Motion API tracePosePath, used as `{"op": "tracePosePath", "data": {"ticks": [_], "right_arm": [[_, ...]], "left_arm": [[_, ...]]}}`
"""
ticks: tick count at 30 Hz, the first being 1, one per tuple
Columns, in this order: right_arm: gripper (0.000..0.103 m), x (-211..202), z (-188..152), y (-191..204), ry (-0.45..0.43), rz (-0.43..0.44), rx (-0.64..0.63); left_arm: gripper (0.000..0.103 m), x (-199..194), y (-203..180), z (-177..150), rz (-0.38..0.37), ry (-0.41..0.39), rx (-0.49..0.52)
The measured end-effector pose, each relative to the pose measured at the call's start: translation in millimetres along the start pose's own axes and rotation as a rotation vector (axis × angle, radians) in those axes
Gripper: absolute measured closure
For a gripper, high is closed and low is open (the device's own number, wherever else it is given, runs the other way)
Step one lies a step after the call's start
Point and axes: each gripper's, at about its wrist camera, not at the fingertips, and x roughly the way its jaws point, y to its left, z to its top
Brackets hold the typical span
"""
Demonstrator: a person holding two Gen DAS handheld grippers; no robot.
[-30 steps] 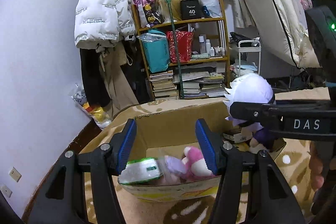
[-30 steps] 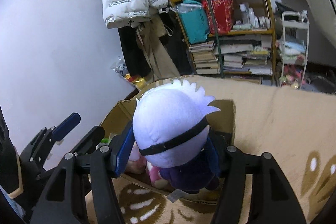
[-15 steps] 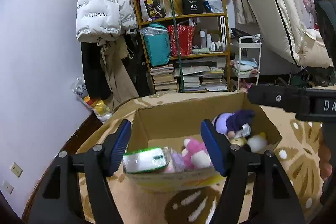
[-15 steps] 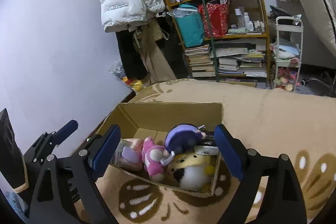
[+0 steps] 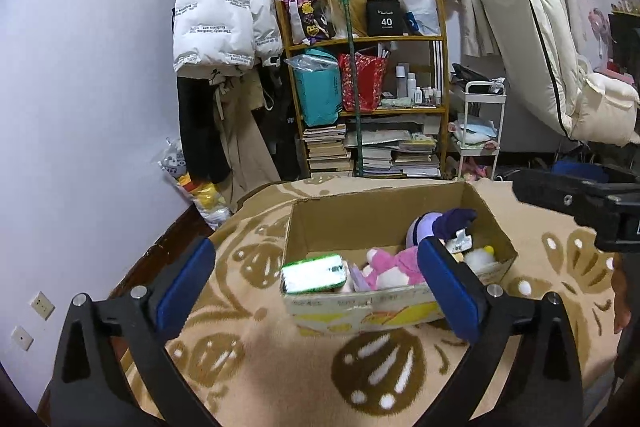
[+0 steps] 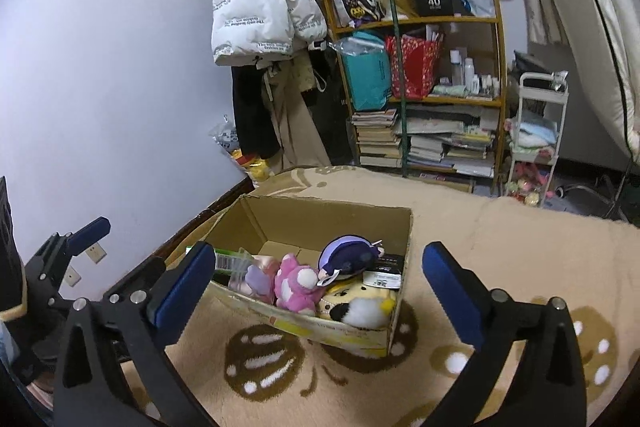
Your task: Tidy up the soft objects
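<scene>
a second earlier your right tongs (image 6: pixel 320 287) were clamped on the white-haired doll above the cardboard box (image 6: pixel 352 217); by this moment the doll (image 6: pixel 348 259) lay head-down inside the box, on top of the yellow plush (image 6: pixel 360 307) and just beside the pink plush (image 6: pixel 296 287). your left tongs (image 5: pixel 316 287) had likewise let go of the green packet (image 5: pixel 314 273), which sat at the left end of the box. the jaws of both tongs were opening and stood wide apart with nothing between them, and both had drawn back and up from the box. i judged that as one more soft thing put away, with the box filling up but not yet full.

the box rested on a tan blanket (image 6: pixel 500 247) with brown patterns, which looked like a bed. beyond it stood a wooden shelf (image 5: pixel 368 107) of books and bags, a white puffer jacket (image 5: pixel 224 23) hung by the wall, and a small white cart (image 5: pixel 480 123).
</scene>
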Motion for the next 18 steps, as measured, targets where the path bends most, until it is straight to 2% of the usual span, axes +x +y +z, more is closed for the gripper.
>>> {"op": "tracePosePath", "data": {"ticks": [9,18], "right_arm": [[0.000,-48.1,-4.7,17.8,-0.051,-0.050,-0.041],[0.000,-84.4,-19.5,28.2,-0.090,-0.077,-0.052]], "left_arm": [[0.003,-53.8,10.4,-6.0,0.027,-0.041,0.014],[0.002,-87.5,13.3,-11.7,0.027,-0.084,0.012]]}}
